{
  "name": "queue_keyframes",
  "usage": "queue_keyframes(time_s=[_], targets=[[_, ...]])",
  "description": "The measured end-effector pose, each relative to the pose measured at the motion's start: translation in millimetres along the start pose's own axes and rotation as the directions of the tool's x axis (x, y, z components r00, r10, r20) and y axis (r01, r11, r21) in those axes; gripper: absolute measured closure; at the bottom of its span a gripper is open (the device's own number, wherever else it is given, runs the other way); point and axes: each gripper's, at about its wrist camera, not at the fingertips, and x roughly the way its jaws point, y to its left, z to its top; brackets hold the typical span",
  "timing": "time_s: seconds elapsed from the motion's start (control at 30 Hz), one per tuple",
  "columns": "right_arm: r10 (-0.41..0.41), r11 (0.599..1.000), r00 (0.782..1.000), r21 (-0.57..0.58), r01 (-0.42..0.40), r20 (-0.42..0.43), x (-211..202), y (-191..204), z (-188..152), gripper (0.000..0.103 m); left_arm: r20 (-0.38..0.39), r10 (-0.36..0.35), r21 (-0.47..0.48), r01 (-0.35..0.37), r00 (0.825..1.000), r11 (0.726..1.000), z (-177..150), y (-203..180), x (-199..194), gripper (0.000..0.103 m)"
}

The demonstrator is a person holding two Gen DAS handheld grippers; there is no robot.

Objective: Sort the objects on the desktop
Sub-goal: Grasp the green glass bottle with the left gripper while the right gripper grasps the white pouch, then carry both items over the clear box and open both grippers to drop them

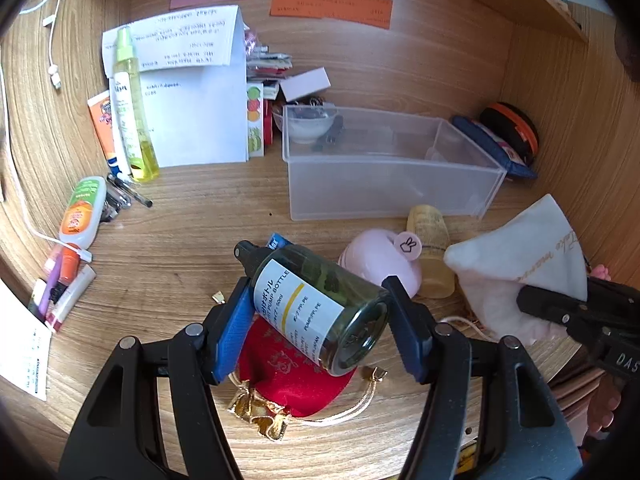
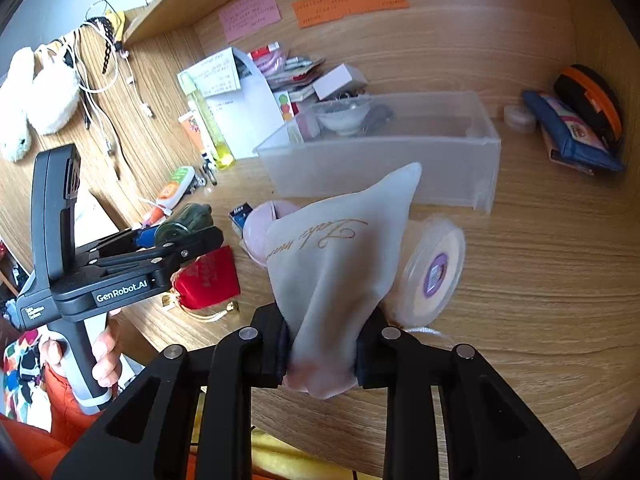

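left gripper (image 1: pixel 320 320) clamps a tilted green bottle (image 1: pixel 320 308); right gripper (image 2: pixel 322 350) pinches what seems a white pouch (image 2: pixel 340 256)

Bottle label: the dark pump bottle (image 1: pixel 316 308) reads "PUMP BOTTLE".
Gripper body: the left gripper (image 2: pixel 182 236) reads "GenRobot.AI".

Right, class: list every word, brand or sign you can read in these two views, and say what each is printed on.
"PUMP BOTTLE": dark green bottle held in the left tongs.
"GenRobot.AI": left tongs' body, seen in the right view.
"DAS": right tongs' body, cut off.
Rabbit sign: pink round tag.
Gold script on white pouch, coloured notes, white sheets: unreadable.
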Motion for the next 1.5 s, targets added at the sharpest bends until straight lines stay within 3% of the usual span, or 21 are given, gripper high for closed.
queue_keyframes(time_s=[0.47,0.83,1.17,1.5], targets=[[-0.041,0.995,0.995,-0.091,0.050,0.089,-40.9,0.7,45.9,0.081,0.110,-0.008,0.026,0.005,0.994,1.000,32.3,-4.4,-37.4,0.039],[-0.074,0.985,0.985,-0.145,0.097,0.155,-54.8,-5.7,97.5,0.081,0.157,-0.043,0.072,0.031,0.987,0.997,74.4,-9.9,-44.1,0.039],[-0.101,0.978,0.980,-0.161,0.129,0.173,-43.7,-27.0,155.8,0.081,0.155,-0.054,0.108,0.038,0.986,0.993,128.1,-15.3,-19.7,0.039],[-0.082,0.984,0.987,-0.146,0.102,0.137,-0.5,-45.9,189.4,0.081,0.089,-0.060,0.134,0.048,0.994,0.990,168.8,-19.6,37.2,0.039]])
